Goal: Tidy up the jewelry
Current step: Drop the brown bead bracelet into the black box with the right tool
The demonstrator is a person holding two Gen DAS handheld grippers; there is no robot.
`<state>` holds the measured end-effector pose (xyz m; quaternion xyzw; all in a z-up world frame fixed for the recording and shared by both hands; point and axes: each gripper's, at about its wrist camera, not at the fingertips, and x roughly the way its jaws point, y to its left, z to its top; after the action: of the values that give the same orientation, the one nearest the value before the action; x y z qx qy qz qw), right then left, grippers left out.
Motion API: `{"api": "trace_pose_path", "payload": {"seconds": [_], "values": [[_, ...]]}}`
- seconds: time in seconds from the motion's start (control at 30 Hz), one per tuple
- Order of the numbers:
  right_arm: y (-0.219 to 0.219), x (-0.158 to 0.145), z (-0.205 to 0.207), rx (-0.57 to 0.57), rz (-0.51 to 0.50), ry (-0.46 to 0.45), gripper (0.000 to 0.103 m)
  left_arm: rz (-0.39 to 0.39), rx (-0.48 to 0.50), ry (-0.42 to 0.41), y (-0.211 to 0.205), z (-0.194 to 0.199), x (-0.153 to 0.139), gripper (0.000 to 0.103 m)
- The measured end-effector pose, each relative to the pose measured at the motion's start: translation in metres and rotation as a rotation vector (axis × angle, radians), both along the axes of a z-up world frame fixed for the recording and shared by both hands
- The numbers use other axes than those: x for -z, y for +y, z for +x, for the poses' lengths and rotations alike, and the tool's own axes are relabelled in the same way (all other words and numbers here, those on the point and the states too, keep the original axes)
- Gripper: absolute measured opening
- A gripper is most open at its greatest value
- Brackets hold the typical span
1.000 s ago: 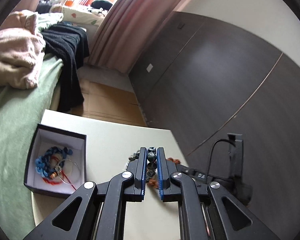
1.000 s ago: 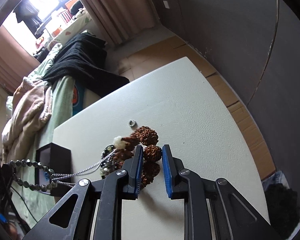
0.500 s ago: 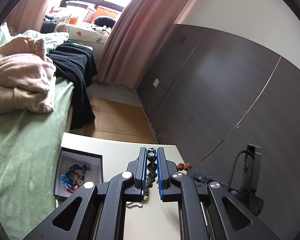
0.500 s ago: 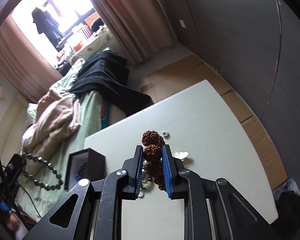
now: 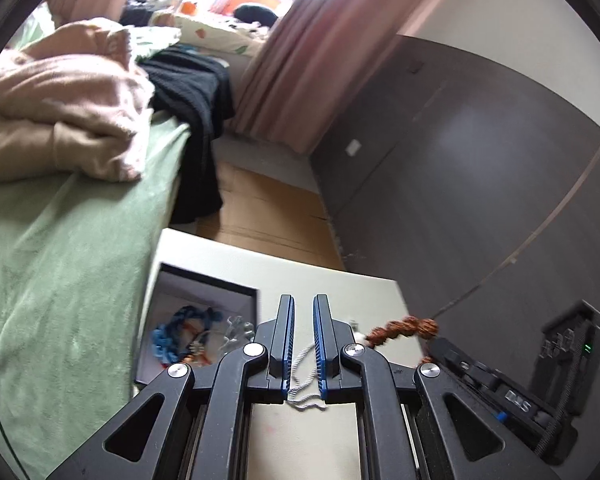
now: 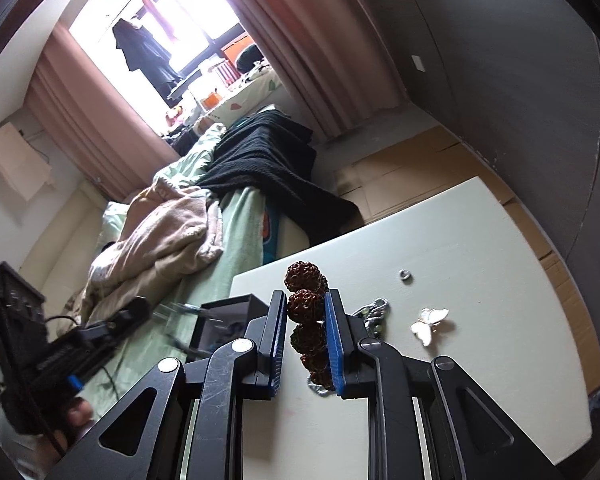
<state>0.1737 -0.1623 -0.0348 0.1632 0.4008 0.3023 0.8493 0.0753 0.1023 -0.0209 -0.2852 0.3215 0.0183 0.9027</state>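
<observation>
My left gripper (image 5: 303,304) hovers over the white table (image 5: 332,284) beside the black jewelry box (image 5: 208,279). Its jaws stand narrow, and a white twisted cord (image 5: 302,364) runs down the gap. No dark beads show between the pads. The box holds a blue bracelet (image 5: 172,336) and other pieces. My right gripper (image 6: 304,296) is shut on a string of knobbly brown beads (image 6: 305,307), held off the table. That string (image 5: 404,326) also shows to the right in the left wrist view. The left gripper is blurred at the left of the right wrist view.
On the table lie a white butterfly pendant (image 6: 428,320), a small ring (image 6: 405,276) and a silver chain (image 6: 374,308). A bed with a green cover (image 5: 60,260) borders the table on the left. A dark panelled wall (image 5: 460,200) stands on the right.
The right gripper has risen with the brown beads, clear of the pile. The left gripper swung toward the box. The dark beads seen between its jaws are gone; only the cord shows.
</observation>
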Motion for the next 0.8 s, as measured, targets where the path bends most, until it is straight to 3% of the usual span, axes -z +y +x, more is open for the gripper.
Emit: {"api": "trace_pose_path", "payload": {"seconds": [0.2,0.3,0.43,0.47,0.7,0.8], "values": [[0.022,0.005,-0.004,-0.027,0.000,-0.010,0.020,-0.001,-0.086,0.036,0.027,-0.003,0.008,0.010],[0.030,0.006,-0.005,-0.044,0.013,-0.007,0.020,-0.028,-0.106,0.062,0.041,-0.006,0.011,0.017],[0.046,0.000,-0.008,-0.073,0.048,-0.020,0.020,-0.030,-0.147,0.089,0.053,-0.013,0.012,0.066],[0.049,-0.001,-0.008,-0.082,0.056,-0.021,0.020,-0.033,-0.161,0.080,0.055,-0.015,0.010,0.074],[0.094,-0.015,-0.006,-0.175,0.069,-0.043,0.020,-0.042,-0.241,0.031,0.079,-0.030,-0.001,0.080],[0.122,-0.010,-0.007,-0.213,0.013,-0.042,0.021,-0.061,-0.261,0.028,0.086,-0.033,0.000,0.080]]}}
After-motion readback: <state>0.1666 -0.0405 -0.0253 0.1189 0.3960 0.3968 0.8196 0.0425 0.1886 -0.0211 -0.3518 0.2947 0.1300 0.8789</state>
